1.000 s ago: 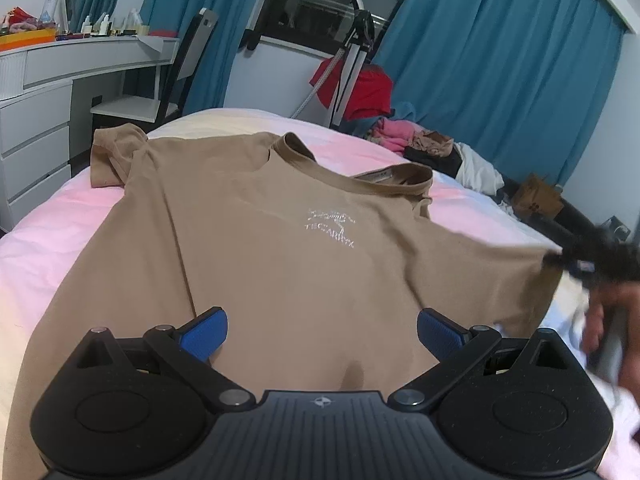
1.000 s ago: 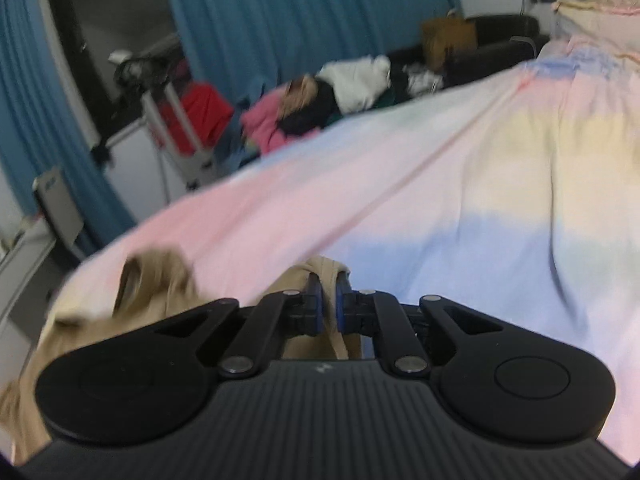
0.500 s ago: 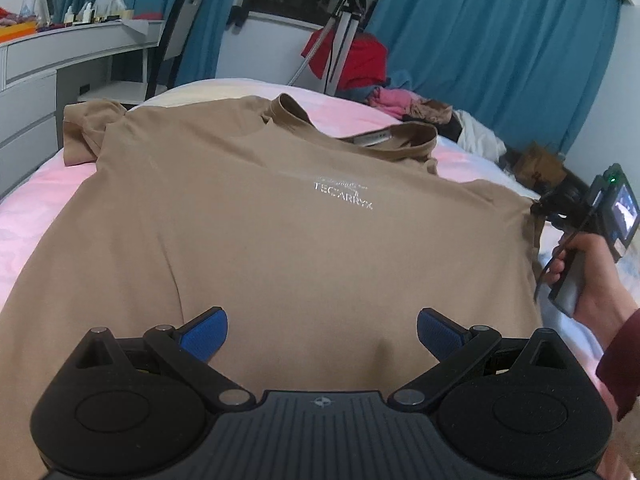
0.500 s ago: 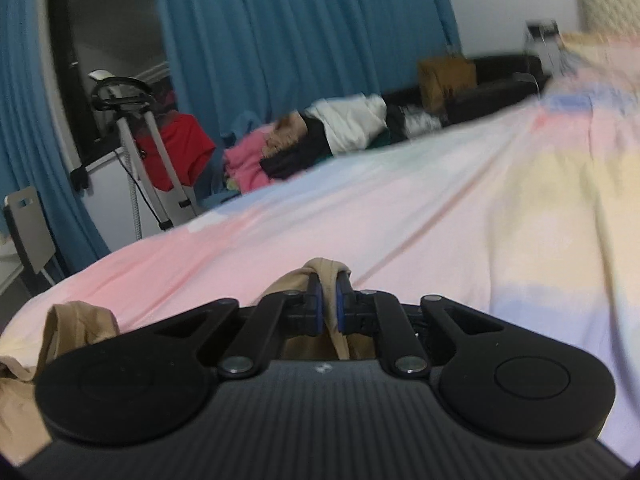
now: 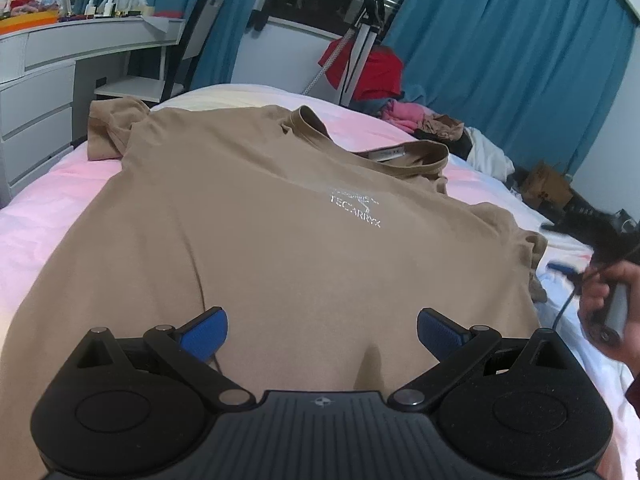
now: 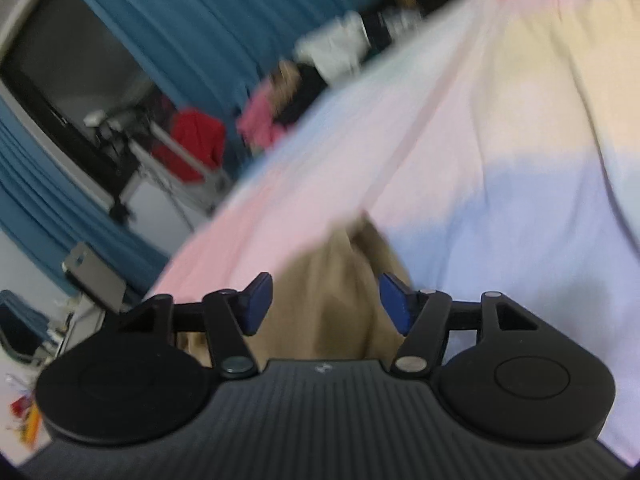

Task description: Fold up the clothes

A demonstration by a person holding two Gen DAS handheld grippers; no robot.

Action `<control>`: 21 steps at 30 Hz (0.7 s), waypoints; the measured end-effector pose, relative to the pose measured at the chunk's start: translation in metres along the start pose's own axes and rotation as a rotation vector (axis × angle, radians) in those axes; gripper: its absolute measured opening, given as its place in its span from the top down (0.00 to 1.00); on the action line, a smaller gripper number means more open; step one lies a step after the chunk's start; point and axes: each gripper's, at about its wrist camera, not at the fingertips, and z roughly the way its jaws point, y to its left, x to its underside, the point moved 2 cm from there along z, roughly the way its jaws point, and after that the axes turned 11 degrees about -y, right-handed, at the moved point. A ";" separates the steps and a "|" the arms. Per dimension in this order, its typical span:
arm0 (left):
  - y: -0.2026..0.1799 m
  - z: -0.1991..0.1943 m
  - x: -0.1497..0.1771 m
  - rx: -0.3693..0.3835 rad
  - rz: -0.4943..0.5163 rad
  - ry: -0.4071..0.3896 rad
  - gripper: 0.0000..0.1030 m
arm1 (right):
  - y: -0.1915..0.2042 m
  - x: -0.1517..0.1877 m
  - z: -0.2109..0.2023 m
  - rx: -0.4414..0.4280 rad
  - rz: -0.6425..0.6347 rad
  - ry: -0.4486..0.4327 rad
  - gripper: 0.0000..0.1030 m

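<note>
Clearly the tan T-shirt [image 5: 280, 240] is soft, limp — pinch a sleeve edge; left gripper [image 5: 322, 332] gapes empty, right gripper [image 6: 324, 304] has just opened, clamping nothing.

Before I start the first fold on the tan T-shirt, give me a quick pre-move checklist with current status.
1. Tan T-shirt spread front-up on the bed: ok.
2. Far sleeve flat: not ok, bunched.
3. Near sleeve released: ok; the right gripper has just been opening, cloth between the pads but not pinched.
4. Left gripper open, over the hem: ok.
5. Collar flat: not ok, it stands up.
6. Hem straight: cannot tell, hidden.
</note>
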 end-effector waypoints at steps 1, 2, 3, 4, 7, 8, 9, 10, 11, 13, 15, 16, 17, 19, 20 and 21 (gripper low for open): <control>0.001 -0.001 0.000 -0.001 -0.006 0.001 0.01 | -0.004 0.006 0.001 -0.014 0.009 0.031 0.40; 0.002 -0.002 0.000 0.000 -0.018 0.004 0.01 | -0.009 0.012 0.001 -0.030 0.017 0.058 0.40; 0.003 -0.002 0.000 0.003 -0.030 0.006 0.01 | -0.013 0.017 0.004 -0.033 0.014 0.086 0.40; 0.004 -0.003 -0.001 0.006 -0.042 0.007 0.01 | -0.016 0.022 0.008 -0.030 0.012 0.115 0.40; 0.007 -0.002 -0.001 0.005 -0.064 0.008 0.01 | -0.017 0.031 0.017 -0.045 0.032 0.150 0.40; 0.007 0.000 -0.001 0.003 -0.067 0.010 0.01 | -0.015 0.034 0.018 -0.047 0.044 0.156 0.40; 0.007 0.001 0.000 0.002 -0.070 0.013 0.01 | -0.013 0.035 0.018 -0.046 0.058 0.166 0.40; 0.008 0.002 0.000 0.000 -0.073 0.016 0.01 | -0.010 0.037 0.014 -0.049 0.097 0.179 0.40; 0.008 0.004 0.001 0.000 -0.077 0.022 0.01 | -0.008 0.039 0.010 -0.054 0.141 0.193 0.40; 0.007 0.010 0.002 0.001 -0.079 0.032 0.01 | -0.004 0.044 0.001 -0.075 0.213 0.207 0.39; 0.007 0.015 0.003 0.002 -0.078 0.040 0.01 | 0.002 0.051 -0.006 -0.079 0.248 0.219 0.35; 0.007 0.017 0.003 0.001 -0.077 0.042 0.01 | 0.005 0.057 -0.007 -0.078 0.249 0.233 0.34; 0.007 0.017 0.004 0.001 -0.078 0.043 0.01 | 0.005 0.062 -0.007 -0.070 0.250 0.239 0.34; 0.007 0.017 0.004 0.000 -0.082 0.043 0.01 | 0.000 0.068 -0.006 -0.042 0.266 0.206 0.36; 0.007 0.018 0.005 0.000 -0.084 0.043 0.01 | -0.005 0.071 -0.005 -0.030 0.277 0.178 0.36; 0.007 0.018 0.005 -0.001 -0.086 0.043 0.01 | -0.011 0.072 -0.004 -0.031 0.305 0.144 0.36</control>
